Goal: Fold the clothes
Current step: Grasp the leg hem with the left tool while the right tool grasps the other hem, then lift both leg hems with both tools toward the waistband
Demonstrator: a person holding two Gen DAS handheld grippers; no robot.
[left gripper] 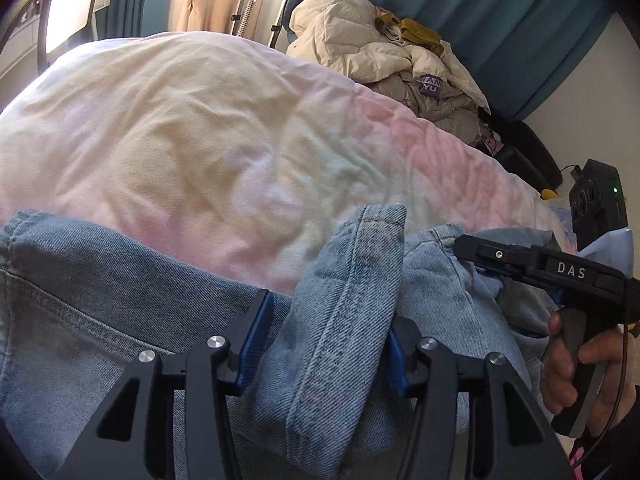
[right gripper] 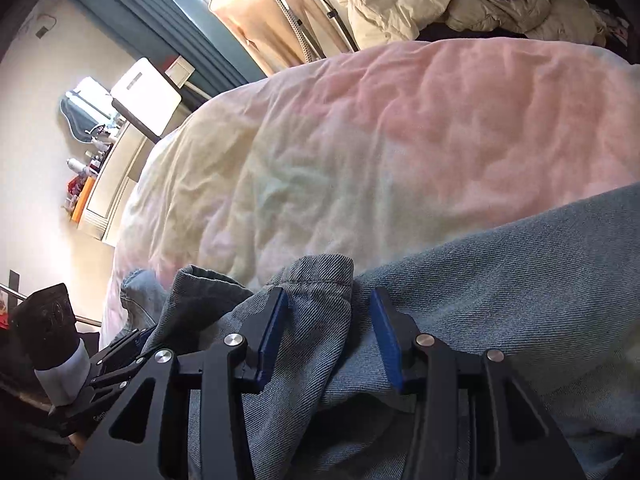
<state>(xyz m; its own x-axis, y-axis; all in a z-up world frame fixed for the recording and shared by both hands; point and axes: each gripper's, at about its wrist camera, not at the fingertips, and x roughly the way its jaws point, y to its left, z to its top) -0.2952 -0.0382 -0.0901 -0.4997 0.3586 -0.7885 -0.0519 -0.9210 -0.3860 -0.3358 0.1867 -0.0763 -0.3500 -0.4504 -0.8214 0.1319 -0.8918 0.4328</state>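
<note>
Jeans (left gripper: 120, 312): they lie crumpled along the near edge of the bed (left gripper: 200, 140), on its pink and cream cover.
Left gripper (left gripper: 332, 340): you hold it half open, a thick hemmed fold of denim between the blue pads; whether they pinch it is unclear.
Right gripper (right gripper: 328, 336): likewise half open around a hemmed fold, likely to lift both ends together.

the left gripper (left gripper: 326, 344) points steeply down with its blue pads (left gripper: 256, 340) pressed on a fold of denim (left gripper: 344, 300), and the right gripper (right gripper: 328, 336), held in a hand (left gripper: 576, 364), likewise pinches denim between its pads (right gripper: 274, 332).
</note>
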